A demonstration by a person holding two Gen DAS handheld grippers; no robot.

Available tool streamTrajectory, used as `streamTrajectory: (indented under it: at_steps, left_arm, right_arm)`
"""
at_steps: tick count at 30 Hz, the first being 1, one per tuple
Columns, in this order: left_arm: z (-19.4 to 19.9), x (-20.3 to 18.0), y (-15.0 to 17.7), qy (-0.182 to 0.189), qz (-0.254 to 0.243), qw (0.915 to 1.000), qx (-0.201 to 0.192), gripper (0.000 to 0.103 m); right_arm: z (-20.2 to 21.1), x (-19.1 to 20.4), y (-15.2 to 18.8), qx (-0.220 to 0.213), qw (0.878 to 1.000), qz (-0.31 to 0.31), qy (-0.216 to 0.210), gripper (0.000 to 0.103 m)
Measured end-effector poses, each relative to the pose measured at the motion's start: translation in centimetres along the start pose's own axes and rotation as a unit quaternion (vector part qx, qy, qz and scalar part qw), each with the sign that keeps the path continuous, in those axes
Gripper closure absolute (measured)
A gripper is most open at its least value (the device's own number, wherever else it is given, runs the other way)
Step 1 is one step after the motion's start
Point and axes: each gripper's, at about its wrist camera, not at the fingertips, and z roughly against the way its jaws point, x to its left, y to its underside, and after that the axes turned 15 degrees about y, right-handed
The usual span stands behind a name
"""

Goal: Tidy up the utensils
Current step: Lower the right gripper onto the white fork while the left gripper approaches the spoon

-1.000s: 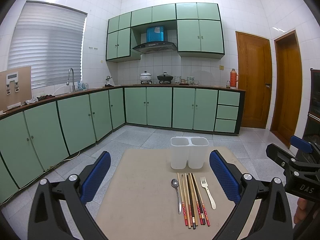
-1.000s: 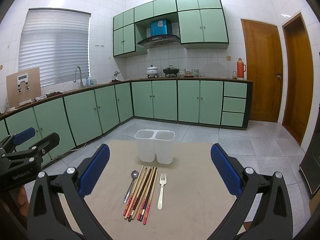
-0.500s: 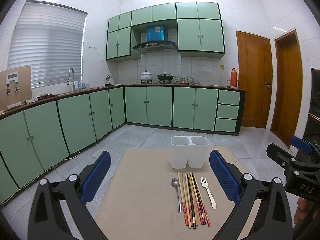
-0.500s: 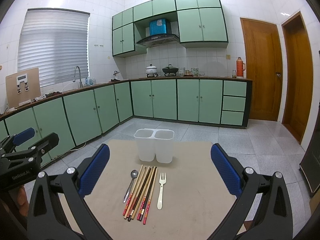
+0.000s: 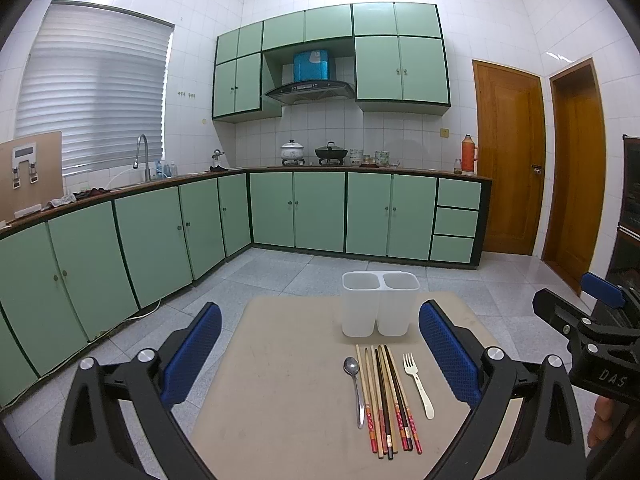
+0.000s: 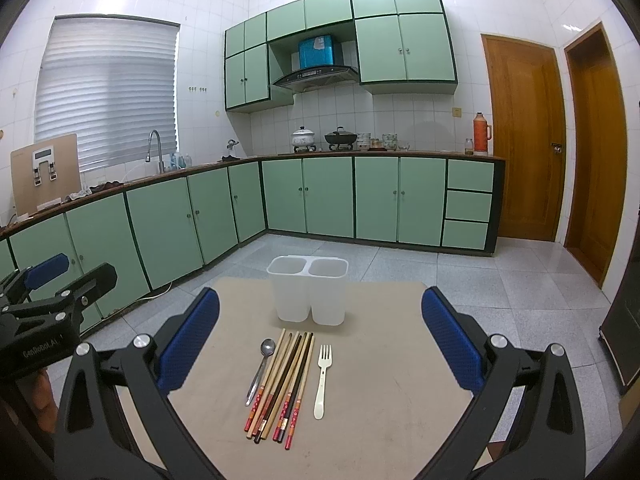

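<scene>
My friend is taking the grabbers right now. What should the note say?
Left gripper: open, holding nothing, above the table.
Right gripper: open, holding nothing.
Spoon, chopsticks and fork lie side by side on the table, in front of the white two-compartment holder.
Done: nothing; as far as the views show, nothing is in the holder.
Left: put every utensil into the holder.

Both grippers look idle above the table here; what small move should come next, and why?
Probably lower the right gripper toward the fork. Both grippers are open and hold nothing, the two-compartment holder looks empty, and the fork lies apart from the chopsticks and spoon, so it seems easiest to pinch cleanly.
</scene>
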Motion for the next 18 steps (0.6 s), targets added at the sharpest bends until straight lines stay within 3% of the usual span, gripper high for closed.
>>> streamTrajectory:
  at_steps: [8, 15, 18]
  left_arm:
    - [-1.8, 1.3, 0.9, -0.013, 0.007, 0.9998, 0.015, 0.006]
    - [-7.8, 5.5, 3.8, -0.023, 0.046, 0.9953, 0.082, 0.006]
    - [-10.5, 6.8, 4.9, -0.025, 0.062, 0.9913, 0.113, 0.006]
  right_arm:
    - [-1.6, -0.1, 1.4, 0.014, 1.000, 0.005, 0.012, 0.005]
    - [-7.1, -0.6, 4.3, 0.072, 0.997, 0.015, 0.033, 0.006]
    - [-10.0, 0.0, 5.6, 0.104, 0.994, 0.029, 0.034, 0.014]
